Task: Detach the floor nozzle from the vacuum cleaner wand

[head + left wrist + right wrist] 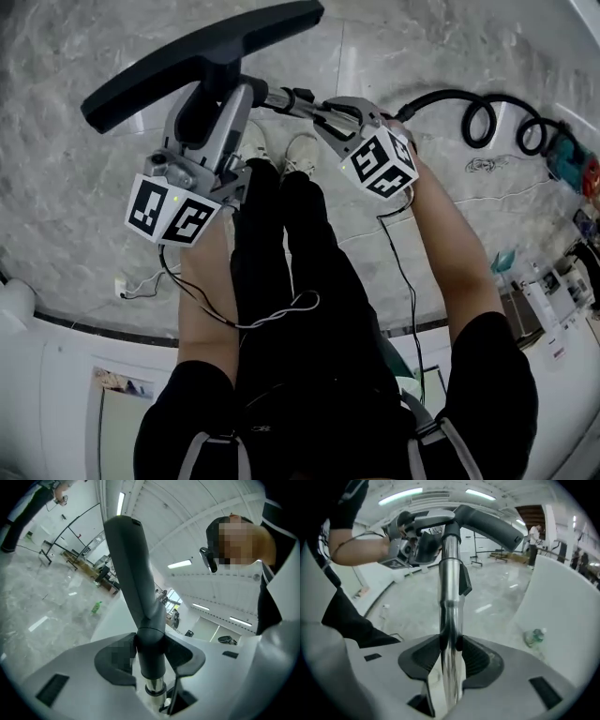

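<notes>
Left tool [151, 662] around floor nozzle neck [139, 590]

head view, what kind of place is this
Probably a big indoor workshop or test hall: a polished stone-look floor, long strip lights overhead, and cluttered benches far off across open space.

No legible text, label, brand or number on anything.
</notes>
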`<control>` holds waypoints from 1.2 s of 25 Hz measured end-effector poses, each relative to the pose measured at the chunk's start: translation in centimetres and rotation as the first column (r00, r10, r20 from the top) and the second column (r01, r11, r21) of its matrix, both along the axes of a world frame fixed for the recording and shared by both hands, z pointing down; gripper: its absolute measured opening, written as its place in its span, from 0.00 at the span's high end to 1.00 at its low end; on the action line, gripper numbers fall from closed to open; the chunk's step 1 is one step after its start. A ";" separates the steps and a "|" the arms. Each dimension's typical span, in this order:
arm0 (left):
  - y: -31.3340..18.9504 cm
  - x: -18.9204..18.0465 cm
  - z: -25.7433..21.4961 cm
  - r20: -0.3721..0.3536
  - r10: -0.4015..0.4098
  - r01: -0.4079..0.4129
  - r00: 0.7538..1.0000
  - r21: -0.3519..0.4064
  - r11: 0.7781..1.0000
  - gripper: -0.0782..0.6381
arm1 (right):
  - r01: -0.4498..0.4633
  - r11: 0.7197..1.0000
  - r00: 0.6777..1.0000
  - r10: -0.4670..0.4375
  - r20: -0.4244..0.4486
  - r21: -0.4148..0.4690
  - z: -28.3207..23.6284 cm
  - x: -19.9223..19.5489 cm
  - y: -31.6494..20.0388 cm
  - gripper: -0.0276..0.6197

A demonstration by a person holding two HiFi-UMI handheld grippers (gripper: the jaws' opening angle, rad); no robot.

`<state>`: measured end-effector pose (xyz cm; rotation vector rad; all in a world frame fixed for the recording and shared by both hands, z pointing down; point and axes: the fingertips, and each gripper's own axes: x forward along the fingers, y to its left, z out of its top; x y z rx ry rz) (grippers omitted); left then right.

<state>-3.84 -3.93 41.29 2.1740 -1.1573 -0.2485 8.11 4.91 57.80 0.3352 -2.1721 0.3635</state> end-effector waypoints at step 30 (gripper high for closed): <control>1.2 3.9 -1.8 0.032 0.279 -0.281 0.960 0.117 0.953 0.64 | -0.039 0.973 0.998 0.027 0.052 0.229 -0.3 1.0 -4.0 0.69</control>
